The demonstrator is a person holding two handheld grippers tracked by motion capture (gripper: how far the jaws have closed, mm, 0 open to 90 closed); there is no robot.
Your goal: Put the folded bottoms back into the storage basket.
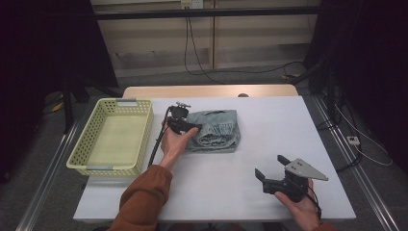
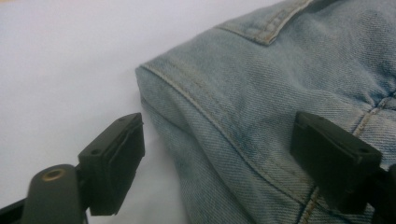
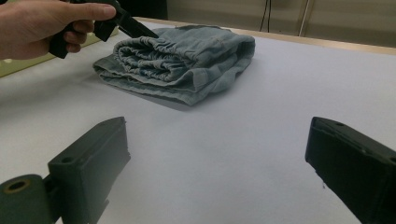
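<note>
I see the folded pale-blue denim garment [image 1: 214,131] lying on the white tabletop [image 1: 269,144], just right of the pale-yellow slotted plastic basket [image 1: 113,137] that sits at the tabletop's left edge. My left gripper [image 2: 215,154] is at the garment's left corner, its jaws wide apart with the stitched denim fold between them, one jaw over the fabric and the other beside it above bare tabletop, pads not pressing. My right gripper [image 1: 270,169] sits well apart from the garment toward the near right, jaws spread wide over bare tabletop, gripping nothing.
</note>
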